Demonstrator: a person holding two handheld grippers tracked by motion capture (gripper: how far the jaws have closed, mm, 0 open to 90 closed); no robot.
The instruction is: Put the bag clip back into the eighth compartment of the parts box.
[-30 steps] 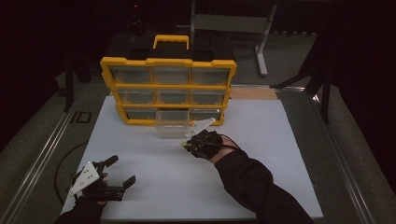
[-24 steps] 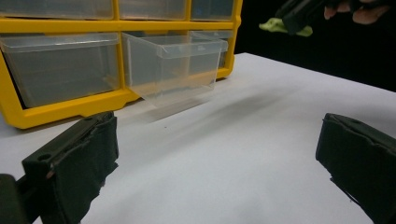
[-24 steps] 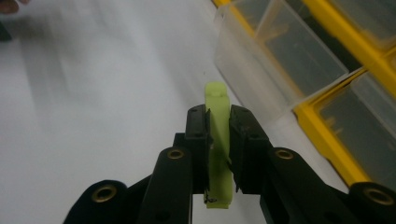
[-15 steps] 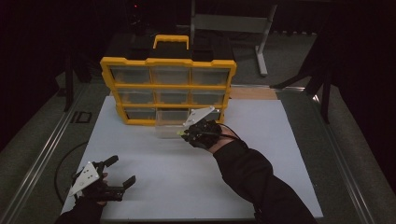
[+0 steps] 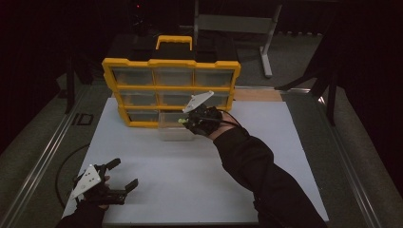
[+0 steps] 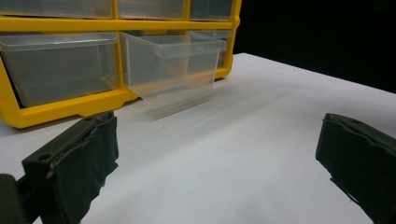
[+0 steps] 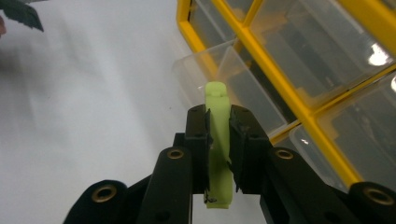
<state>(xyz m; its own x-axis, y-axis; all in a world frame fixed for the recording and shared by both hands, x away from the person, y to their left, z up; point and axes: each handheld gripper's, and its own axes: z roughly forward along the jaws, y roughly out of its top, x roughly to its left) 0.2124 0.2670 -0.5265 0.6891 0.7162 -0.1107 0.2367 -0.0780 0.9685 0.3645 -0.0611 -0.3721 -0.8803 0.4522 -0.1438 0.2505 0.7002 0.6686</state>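
A yellow organizer [image 5: 170, 91] with clear drawers stands at the back of the white mat [image 5: 190, 166]. Its bottom middle drawer [image 5: 176, 126] is pulled out onto the mat and looks empty [image 6: 170, 65]. My right gripper [image 5: 186, 121] hovers just above that drawer's right side, shut on a small light-green piece [image 7: 218, 140] that sticks out past the jaws toward the drawer [image 7: 219, 70]. My left gripper [image 5: 124, 186] rests at the mat's near left corner, jaws wide open with nothing between them [image 6: 219, 158].
A black case with a yellow handle [image 5: 173, 42] sits behind the organizer. A metal stand [image 5: 266, 42] is at the back right. Dark floor and a rail [image 5: 43, 147] border the mat on the left.
My right gripper has carried the green piece forward and left, from the open mat to just above the pulled-out drawer. The left gripper has stayed put.
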